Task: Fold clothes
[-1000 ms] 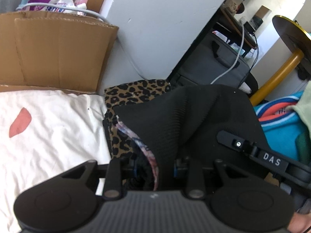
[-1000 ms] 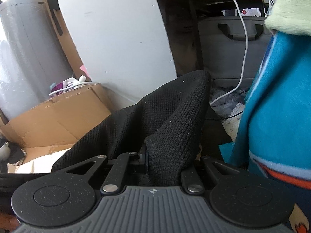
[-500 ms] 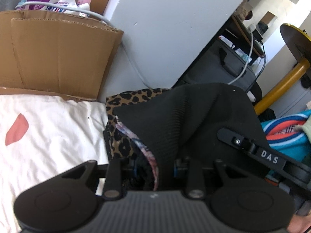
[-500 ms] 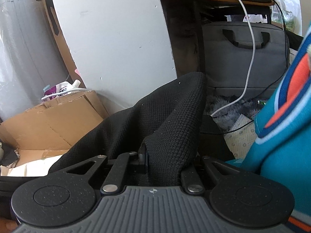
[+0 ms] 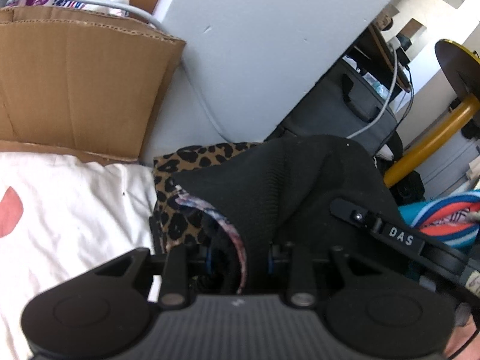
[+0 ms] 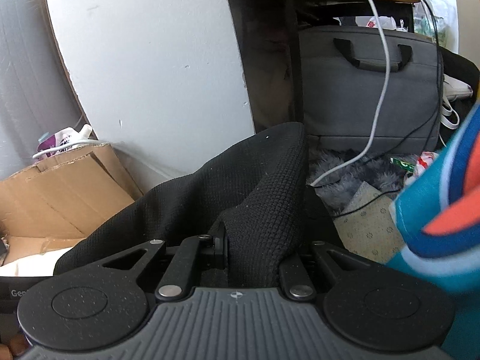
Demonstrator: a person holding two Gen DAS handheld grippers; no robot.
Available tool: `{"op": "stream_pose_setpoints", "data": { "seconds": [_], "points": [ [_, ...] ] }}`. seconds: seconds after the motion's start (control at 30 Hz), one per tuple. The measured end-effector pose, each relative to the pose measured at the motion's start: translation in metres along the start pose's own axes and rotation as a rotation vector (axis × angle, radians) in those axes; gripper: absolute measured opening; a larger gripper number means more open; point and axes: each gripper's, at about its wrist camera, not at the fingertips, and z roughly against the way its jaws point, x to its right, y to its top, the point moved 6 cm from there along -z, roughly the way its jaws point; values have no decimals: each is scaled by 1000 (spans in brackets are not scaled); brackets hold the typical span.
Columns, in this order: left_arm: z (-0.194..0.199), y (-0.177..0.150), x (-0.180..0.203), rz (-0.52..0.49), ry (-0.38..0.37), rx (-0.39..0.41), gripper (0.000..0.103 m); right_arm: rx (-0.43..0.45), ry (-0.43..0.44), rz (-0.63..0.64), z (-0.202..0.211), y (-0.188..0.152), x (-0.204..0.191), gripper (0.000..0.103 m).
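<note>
Between the fingers of the left gripper [image 5: 240,258] a bunched edge of the black waffle-knit garment [image 5: 288,186] is clamped, a strip of its multicoloured patterned lining [image 5: 231,231] curling out just at the jaws. The right gripper [image 6: 255,252] is likewise clenched on a fold of the same black knit, which rises from its jaws into a rounded peak straight ahead and drapes down to its left. In the left wrist view the right gripper's black body marked DAS [image 5: 399,237] lies just to the right of the left one, with the cloth stretched between them. Just beyond the left jaws, under the knit, lies a leopard-print fabric [image 5: 186,180], and to its left a white sheet with a red patch [image 5: 75,210]. Farther off stand a brown cardboard box [image 5: 78,84], a white panel [image 6: 156,60], and to the right a grey laptop bag with black handles [image 6: 369,90] crossed by a white cable [image 6: 381,90]. A teal, orange-striped cloth [image 6: 435,216] hangs close at the right gripper's right.
</note>
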Motion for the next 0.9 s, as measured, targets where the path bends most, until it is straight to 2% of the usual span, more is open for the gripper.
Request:
{"op": "stream_pose_setpoints", "data": {
  "seconds": [0.23, 0.4, 0.43, 0.53, 0.7, 0.77, 0.83, 0.9],
  "points": [
    [-9, 5, -12, 15, -3, 7, 32, 5, 39, -10, -23, 7, 4, 10],
    [-25, 10, -24, 36, -27, -20, 32, -28, 19, -23, -46, 5, 12, 12],
    [-29, 10, -27, 35, -30, -27, 32, -35, 8, -11, -50, 5, 13, 13],
    [-39, 9, -38, 50, -40, -47, 32, -60, -65, 73, -64, 7, 15, 29],
    [-46, 11, -40, 46, -58, -53, 32, -99, -175, 187, -77, 22, 19, 34],
    [-49, 12, -37, 33, -64, -52, 32, -88, -239, 226, -78, 28, 20, 40],
    [-50, 13, -34, 10, -81, -50, 32, -55, -303, 243, -73, 34, 22, 40],
    [-51, 14, -31, -25, -109, -45, 32, -29, -288, 192, -64, 37, 24, 40]
  ]
}}
